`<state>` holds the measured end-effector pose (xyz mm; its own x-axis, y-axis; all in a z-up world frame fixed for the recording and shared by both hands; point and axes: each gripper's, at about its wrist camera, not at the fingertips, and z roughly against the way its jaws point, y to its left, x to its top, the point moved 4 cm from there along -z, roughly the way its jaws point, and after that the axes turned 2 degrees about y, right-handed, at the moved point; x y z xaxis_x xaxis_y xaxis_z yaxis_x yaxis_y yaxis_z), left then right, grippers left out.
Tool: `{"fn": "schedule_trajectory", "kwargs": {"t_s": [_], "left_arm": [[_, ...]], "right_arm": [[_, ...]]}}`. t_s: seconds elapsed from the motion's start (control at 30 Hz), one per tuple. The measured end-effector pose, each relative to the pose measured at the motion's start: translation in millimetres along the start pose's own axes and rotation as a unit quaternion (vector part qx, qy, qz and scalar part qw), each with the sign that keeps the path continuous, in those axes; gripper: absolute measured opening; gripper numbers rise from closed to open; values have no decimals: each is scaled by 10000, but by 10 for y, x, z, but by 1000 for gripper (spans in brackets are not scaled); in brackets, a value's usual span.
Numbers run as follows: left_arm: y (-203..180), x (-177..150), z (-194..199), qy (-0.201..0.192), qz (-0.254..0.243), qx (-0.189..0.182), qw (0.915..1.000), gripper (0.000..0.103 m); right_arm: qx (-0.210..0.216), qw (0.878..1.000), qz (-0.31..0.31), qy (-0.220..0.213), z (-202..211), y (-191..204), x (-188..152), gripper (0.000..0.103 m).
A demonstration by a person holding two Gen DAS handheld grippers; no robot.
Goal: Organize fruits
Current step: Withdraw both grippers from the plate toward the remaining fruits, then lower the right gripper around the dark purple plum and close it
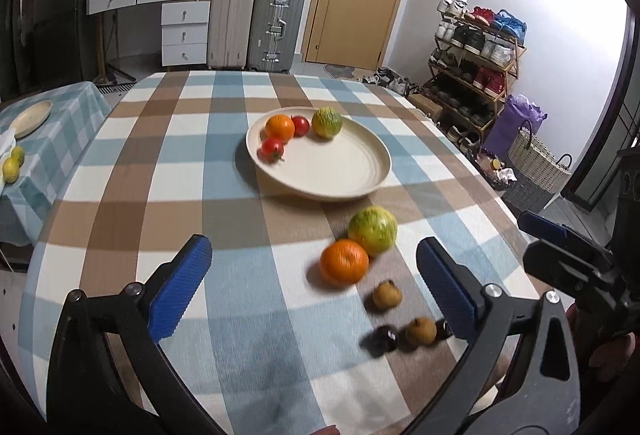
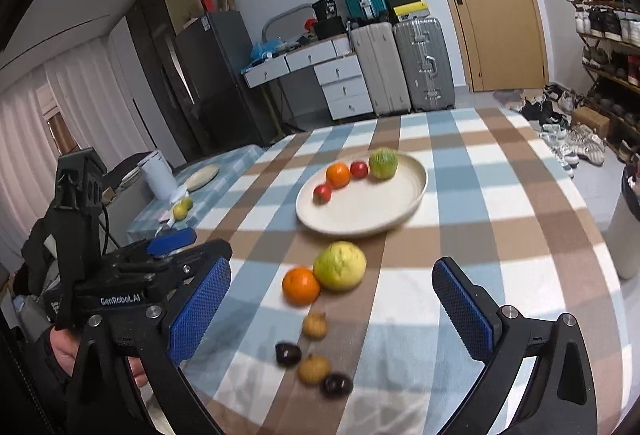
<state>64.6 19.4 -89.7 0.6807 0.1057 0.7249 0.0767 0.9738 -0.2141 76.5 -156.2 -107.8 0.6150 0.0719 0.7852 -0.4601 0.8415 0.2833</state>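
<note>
Hovering left gripper (image 1: 314,283) fingers spread, loose orange (image 1: 344,261) beside plate (image 1: 372,179) rim

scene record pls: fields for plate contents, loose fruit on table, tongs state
plate: orange, two tomatoes, green-striped fruit
loose_large: orange touching yellow-green fruit, on tablecloth nearer than the plate
loose_small: two tan fruits, two dark fruits
left tongs: open, empty
right tongs: open, empty
</note>
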Motion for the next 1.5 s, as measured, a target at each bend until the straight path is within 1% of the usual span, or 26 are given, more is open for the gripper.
{"fn": "schedule_trajectory", "kwargs": {"t_s": [0.17, 0.3, 0.5, 0.6, 0.8, 0.83, 0.9, 1.13, 1.17, 1.23, 1.3, 1.33, 1.37, 1.4, 1.43, 1.47, 1.5], "left_arm": [[51, -156, -60, 175, 81, -42, 9998, 102], [70, -277, -129, 327, 105, -81, 9994, 102], [80, -378, -252, 495, 110, -138, 9986, 102], [87, -398, -290, 527, 124, -153, 9984, 102], [106, -416, -333, 572, 146, -154, 9981, 102], [112, -424, -348, 591, 157, -154, 9980, 102], [124, -439, -373, 619, 177, -157, 9978, 102], [149, -452, -395, 635, 195, -157, 9977, 102], [150, -457, -392, 626, 192, -164, 9977, 102], [148, -460, -393, 618, 180, -167, 9978, 102], [144, -466, -403, 631, 170, -179, 9977, 102], [141, -466, -400, 637, 169, -185, 9977, 102], [139, -469, -404, 642, 165, -189, 9976, 102], [136, -468, -400, 646, 161, -188, 9976, 102], [135, -469, -401, 652, 159, -191, 9976, 102], [133, -469, -397, 654, 161, -198, 9975, 102], [135, -469, -399, 651, 168, -199, 9975, 102]], "right_arm": [[1, 9998, 4, 189, 11, -2, -213, 103], [71, 9991, 43, 424, -23, 10, -408, 103], [151, 9974, 18, 703, -118, 10, -708, 103], [201, 9968, -23, 779, -173, 9, -774, 102], [86, 9971, 61, 755, -226, -13, -802, 97], [108, 9969, 22, 778, -238, -29, -811, 95], [216, 9961, -69, 848, -264, -58, -831, 82], [377, 9944, -94, 983, -319, -77, -879, 64], [403, 9942, -98, 988, -323, -77, -881, 59], [393, 9940, -77, 1017, -334, -74, -890, 55], [366, 9940, -49, 1030, -345, -73, -894, 48], [309, 9942, -44, 1028, -348, -77, -893, 48], [255, 9945, -27, 1017, -348, -82, -892, 44], [245, 9946, -13, 1011, -352, -86, -890, 35], [248, 9945, -17, 1013, -356, -90, -888, 30], [254, 9946, -17, 1009, -358, -93, -885, 26], [250, 9946, -8, 1004, -359, -93, -883, 25]]}}
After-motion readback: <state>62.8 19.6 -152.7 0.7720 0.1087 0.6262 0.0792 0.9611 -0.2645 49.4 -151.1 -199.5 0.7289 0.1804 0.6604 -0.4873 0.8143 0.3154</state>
